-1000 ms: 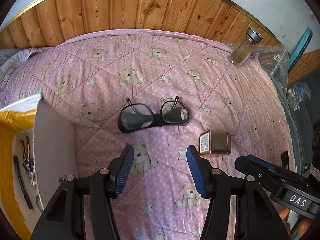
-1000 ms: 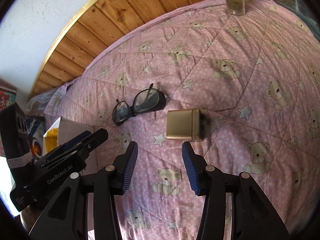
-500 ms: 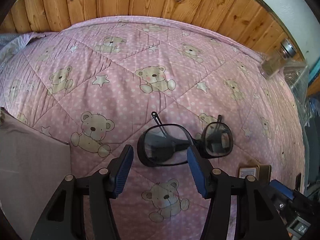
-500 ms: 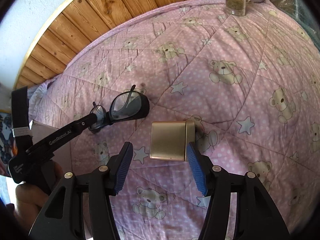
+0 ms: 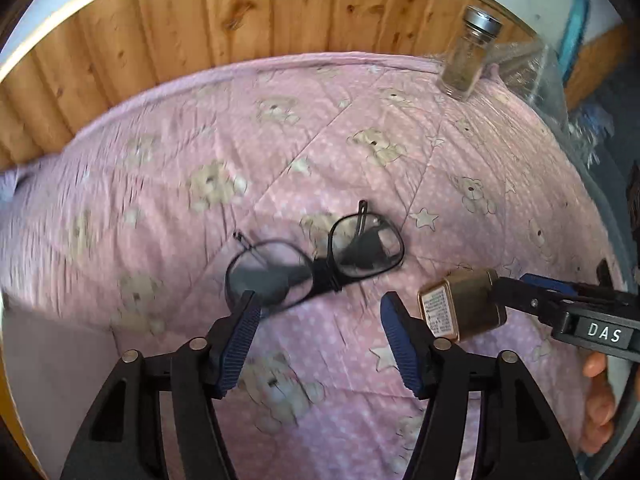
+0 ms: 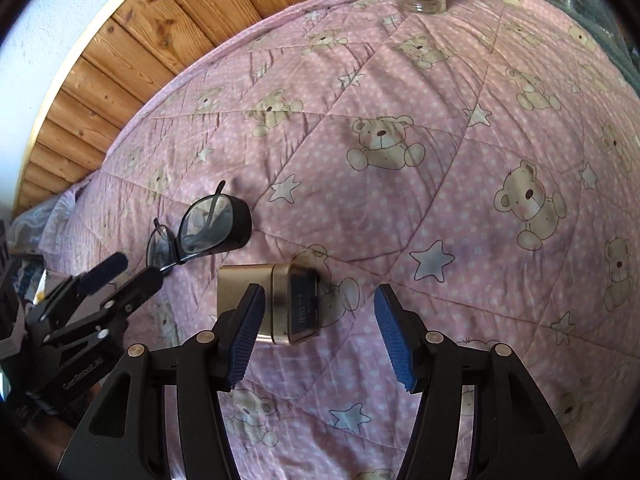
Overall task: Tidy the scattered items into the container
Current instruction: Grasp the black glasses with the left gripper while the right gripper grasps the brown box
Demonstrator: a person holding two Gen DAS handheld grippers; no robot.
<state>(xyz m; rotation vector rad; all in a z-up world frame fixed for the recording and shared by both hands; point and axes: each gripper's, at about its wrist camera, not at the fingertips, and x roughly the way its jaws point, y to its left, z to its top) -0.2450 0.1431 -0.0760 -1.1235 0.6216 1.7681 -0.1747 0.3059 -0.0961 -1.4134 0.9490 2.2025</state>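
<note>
Black-framed glasses point(image 5: 316, 256) lie folded on the pink bear quilt point(image 5: 360, 140). My left gripper point(image 5: 320, 312) is open just short of them, its left finger at the near lens rim. A small gold tin point(image 6: 276, 300) lies on its side; my right gripper point(image 6: 320, 304) is open around it, the tin close to the left finger point(image 6: 246, 332). In the left wrist view the tin point(image 5: 460, 304) shows its label end, with the right gripper point(image 5: 516, 282) at its far side. The right wrist view has the glasses point(image 6: 204, 228) and the left gripper point(image 6: 128, 274) at the left.
A glass jar with a metal lid point(image 5: 470, 60) stands at the quilt's far right, near the wooden headboard point(image 5: 240, 20). A pale box wall point(image 5: 44, 360) rises at the lower left. A hand point(image 5: 600, 400) holds the right gripper. Clear plastic point(image 5: 540, 76) lies beyond the jar.
Both grippers came forward over the quilt. The left one closed in on the glasses. The right one reached the gold tin, which now lies between its open fingers.
</note>
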